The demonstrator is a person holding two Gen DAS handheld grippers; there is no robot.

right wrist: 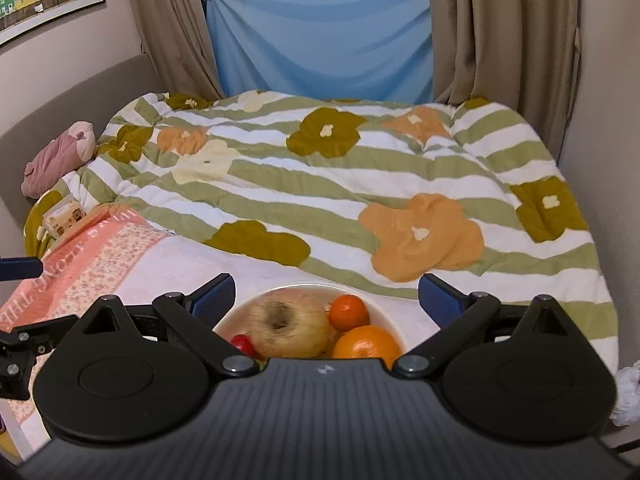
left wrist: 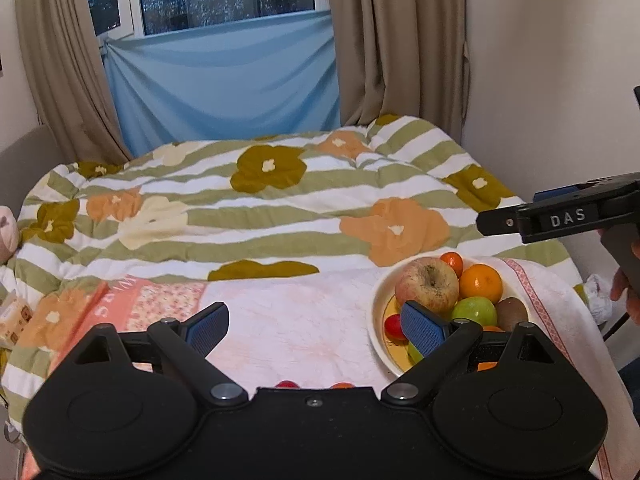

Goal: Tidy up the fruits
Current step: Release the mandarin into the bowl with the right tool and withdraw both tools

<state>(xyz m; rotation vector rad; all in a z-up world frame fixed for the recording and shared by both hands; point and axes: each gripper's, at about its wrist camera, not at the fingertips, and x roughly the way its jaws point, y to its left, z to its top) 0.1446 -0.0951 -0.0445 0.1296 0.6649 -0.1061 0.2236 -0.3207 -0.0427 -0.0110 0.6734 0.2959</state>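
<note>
In the left wrist view, the bowl (left wrist: 378, 312) sits on a pale towel (left wrist: 304, 320) spread over the flowered quilt (left wrist: 280, 200), probably so the dish has a flatter, cleaner base than the soft bedding. It lies at the near right, heaped with fruit: a large apple (left wrist: 427, 284), an orange (left wrist: 480, 286), a small mandarin (left wrist: 452, 263) at the far rim, a green fruit (left wrist: 474, 309), a kiwi (left wrist: 511, 312) and a red fruit (left wrist: 393, 327). Two more fruits, one red (left wrist: 286, 383) and one orange (left wrist: 342, 385), peek out on the towel just past the gripper body, so the sorting looks unfinished. The left gripper (left wrist: 316, 322) is tilted down over the bare towel, jaws spread wide with nothing between them; its right pad overlaps the bowl in the picture, though contact cannot be judged. At the far right, the right gripper (left wrist: 516, 216) reaches in sideways above the bowl, with part of a hand (left wrist: 624, 288) below it.

In the right wrist view, the right gripper (right wrist: 326, 300) is angled downward directly above the bowl (right wrist: 236, 316), released, its pads standing apart on either side of the apple (right wrist: 288, 328) and the orange (right wrist: 366, 342) without touching them. Part of the left gripper (right wrist: 20, 268) shows at the left edge.
</note>
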